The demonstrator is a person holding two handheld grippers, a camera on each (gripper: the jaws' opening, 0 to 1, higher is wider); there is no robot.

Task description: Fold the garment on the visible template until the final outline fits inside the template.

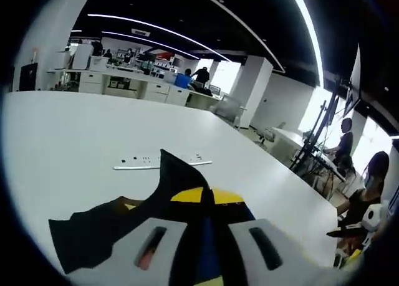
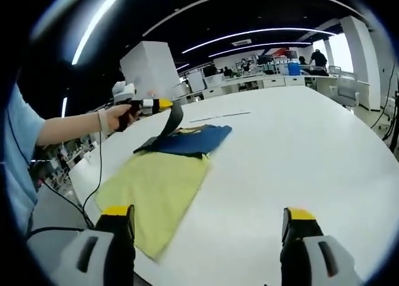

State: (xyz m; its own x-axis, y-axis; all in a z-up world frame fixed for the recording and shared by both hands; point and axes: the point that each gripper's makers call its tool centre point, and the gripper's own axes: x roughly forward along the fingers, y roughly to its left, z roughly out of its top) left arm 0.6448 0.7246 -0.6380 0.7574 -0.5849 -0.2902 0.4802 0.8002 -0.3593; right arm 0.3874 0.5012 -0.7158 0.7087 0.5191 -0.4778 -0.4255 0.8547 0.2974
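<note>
A dark navy garment (image 2: 194, 140) lies on the far end of a yellow template (image 2: 156, 187) on the white table (image 2: 299, 143). My left gripper (image 2: 157, 104), held in a person's hand, is shut on a corner of the garment and lifts it as a dark strip above the pile. In the left gripper view that fabric (image 1: 177, 186) runs up between the jaws of the left gripper (image 1: 209, 230), with the template (image 1: 198, 195) showing yellow behind it. My right gripper (image 2: 209, 233) stands open over the table's near edge, nothing between its yellow-tipped fingers (image 2: 116, 211).
A thin white strip (image 1: 156, 164) lies on the table beyond the garment. The table edge runs close to the template's near side. A person's arm in a light blue sleeve (image 2: 22, 136) reaches in from the left. Seated people (image 1: 365, 186) and desks stand off to the side.
</note>
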